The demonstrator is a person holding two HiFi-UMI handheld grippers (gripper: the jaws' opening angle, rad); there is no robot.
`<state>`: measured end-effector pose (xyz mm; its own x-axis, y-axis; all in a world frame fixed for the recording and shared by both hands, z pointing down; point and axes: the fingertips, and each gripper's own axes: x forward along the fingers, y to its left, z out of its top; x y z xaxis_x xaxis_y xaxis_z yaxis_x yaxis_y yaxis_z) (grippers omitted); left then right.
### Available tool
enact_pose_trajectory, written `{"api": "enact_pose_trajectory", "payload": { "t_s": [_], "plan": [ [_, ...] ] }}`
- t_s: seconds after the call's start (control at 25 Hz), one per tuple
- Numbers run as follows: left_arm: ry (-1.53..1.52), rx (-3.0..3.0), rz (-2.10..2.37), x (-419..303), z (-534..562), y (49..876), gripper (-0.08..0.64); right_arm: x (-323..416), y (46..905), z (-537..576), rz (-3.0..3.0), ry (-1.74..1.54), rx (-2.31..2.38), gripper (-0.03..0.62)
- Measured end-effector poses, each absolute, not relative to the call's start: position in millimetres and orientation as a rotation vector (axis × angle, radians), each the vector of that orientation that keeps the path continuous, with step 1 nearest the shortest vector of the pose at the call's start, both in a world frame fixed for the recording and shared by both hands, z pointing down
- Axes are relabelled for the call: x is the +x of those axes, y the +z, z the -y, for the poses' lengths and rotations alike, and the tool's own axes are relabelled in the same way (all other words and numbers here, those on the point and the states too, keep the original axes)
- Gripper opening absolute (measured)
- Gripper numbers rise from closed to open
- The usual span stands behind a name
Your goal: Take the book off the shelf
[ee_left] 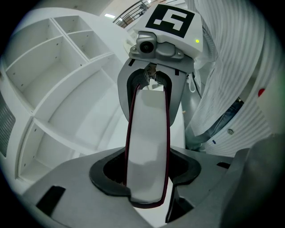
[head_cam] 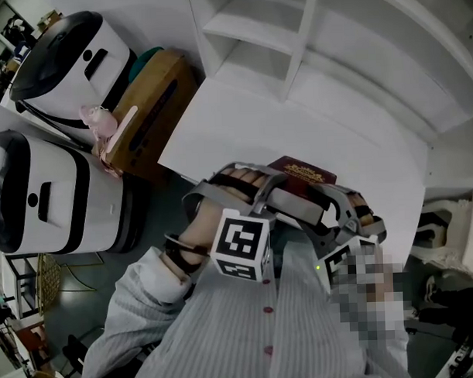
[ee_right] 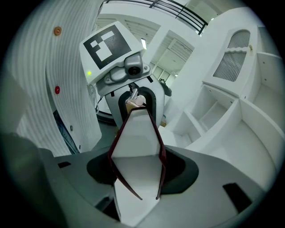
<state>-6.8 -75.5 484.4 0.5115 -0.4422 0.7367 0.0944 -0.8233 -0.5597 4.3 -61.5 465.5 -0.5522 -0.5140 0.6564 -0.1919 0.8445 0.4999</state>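
Note:
A book (head_cam: 304, 173) with a dark red cover and white page edges hangs over the white table (head_cam: 242, 134), clear of the empty white shelf (head_cam: 294, 50), and is held at both ends. My left gripper (head_cam: 256, 193) is shut on one end. My right gripper (head_cam: 332, 208) is shut on the other. In the left gripper view the book (ee_left: 147, 147) runs from my left gripper (ee_left: 147, 180) up to the right gripper (ee_left: 156, 49) opposite. In the right gripper view the book (ee_right: 136, 142), its covers slightly splayed, reaches from my right gripper (ee_right: 136, 178) to the left gripper (ee_right: 127, 73).
Two white rounded machines (head_cam: 69, 54) (head_cam: 43, 195) stand at the left. A brown box (head_cam: 152, 110) with a pink toy (head_cam: 103, 127) sits beside the table's left edge. A striped shirt (head_cam: 249, 331) fills the near foreground. Shelf compartments (ee_left: 58, 75) show empty.

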Motion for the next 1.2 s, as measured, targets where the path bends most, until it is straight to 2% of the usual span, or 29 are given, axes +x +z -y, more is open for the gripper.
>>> {"api": "enact_pose_trajectory", "payload": {
  "t_s": [1.2],
  "plan": [
    [-1.321,-2.237,-0.271,-14,71,496,0.236,-3,477,59,2.168,-0.44,0.468,0.232]
  ]
}}
